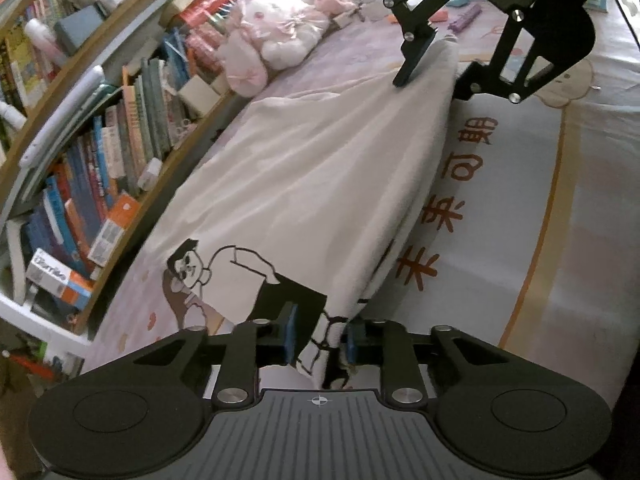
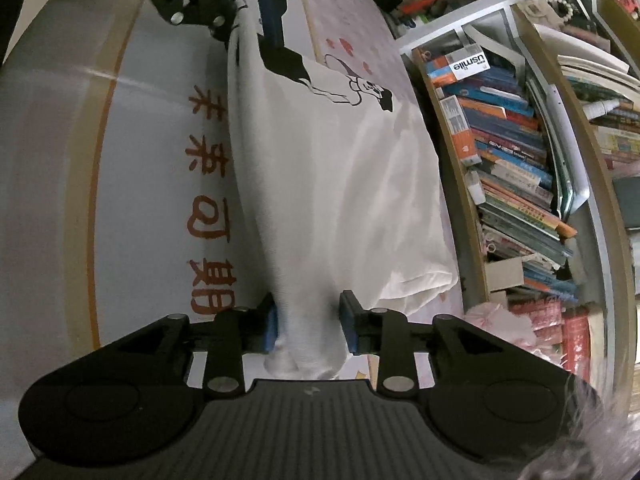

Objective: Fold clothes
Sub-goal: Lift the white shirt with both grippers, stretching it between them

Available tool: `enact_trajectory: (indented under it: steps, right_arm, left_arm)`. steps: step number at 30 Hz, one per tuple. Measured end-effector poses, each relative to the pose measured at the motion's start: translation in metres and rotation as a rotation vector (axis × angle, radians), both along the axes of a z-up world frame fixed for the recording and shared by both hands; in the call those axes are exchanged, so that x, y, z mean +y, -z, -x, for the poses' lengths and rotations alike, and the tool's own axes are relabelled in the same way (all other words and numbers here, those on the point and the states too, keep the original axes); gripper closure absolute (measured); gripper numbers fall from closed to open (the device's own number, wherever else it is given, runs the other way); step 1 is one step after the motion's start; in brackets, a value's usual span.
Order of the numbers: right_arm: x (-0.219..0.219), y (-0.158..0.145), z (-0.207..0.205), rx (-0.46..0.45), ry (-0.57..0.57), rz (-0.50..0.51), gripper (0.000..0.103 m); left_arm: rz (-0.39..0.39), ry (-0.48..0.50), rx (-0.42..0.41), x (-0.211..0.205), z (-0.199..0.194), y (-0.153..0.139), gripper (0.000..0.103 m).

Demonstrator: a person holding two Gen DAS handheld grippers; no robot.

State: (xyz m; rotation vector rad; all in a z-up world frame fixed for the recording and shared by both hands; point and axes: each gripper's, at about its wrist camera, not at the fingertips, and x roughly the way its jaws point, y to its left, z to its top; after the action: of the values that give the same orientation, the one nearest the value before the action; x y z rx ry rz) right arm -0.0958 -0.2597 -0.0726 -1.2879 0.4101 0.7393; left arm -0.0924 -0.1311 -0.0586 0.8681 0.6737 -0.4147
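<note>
Two grippers, left and right, clench opposite ends of a white cartoon-printed shirt, stretched along its fold.

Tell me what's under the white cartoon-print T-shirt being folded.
Under the white cartoon-print T-shirt lies a pale bedsheet with orange characters and a pink-patterned cover. Whatever sits directly beneath the shirt's middle is covered.

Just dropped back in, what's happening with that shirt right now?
A person is folding a white printed T-shirt on the bed with two handheld grippers. The left gripper has the printed end between its pads, the right gripper the plain end. The cloth is raised into a long ridge between them, one half draped toward the bookshelf. The fold isn't laid down yet.
</note>
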Motion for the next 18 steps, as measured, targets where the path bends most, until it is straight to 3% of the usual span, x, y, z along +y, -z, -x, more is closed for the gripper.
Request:
enact_trajectory:
  steps: [2, 8, 13, 18]
  right_arm:
    - [0.001, -0.002, -0.002, 0.022, 0.013, -0.003, 0.085]
    - [0.007, -0.037, -0.018, 0.188, 0.117, -0.086, 0.089]
    - [0.008, -0.076, -0.024, 0.418, 0.159, -0.124, 0.089]
    - [0.01, -0.11, -0.021, 0.619, 0.198, -0.161, 0.09]
  left_arm:
    - [0.011, 0.014, 0.022, 0.0, -0.001, -0.002, 0.097]
    - [0.098, 0.042, 0.097, 0.014, -0.008, -0.029, 0.099]
    - [0.12, 0.144, 0.176, 0.027, 0.004, -0.059, 0.099]
    - [0.191, 0.195, 0.325, 0.038, 0.013, -0.086, 0.099]
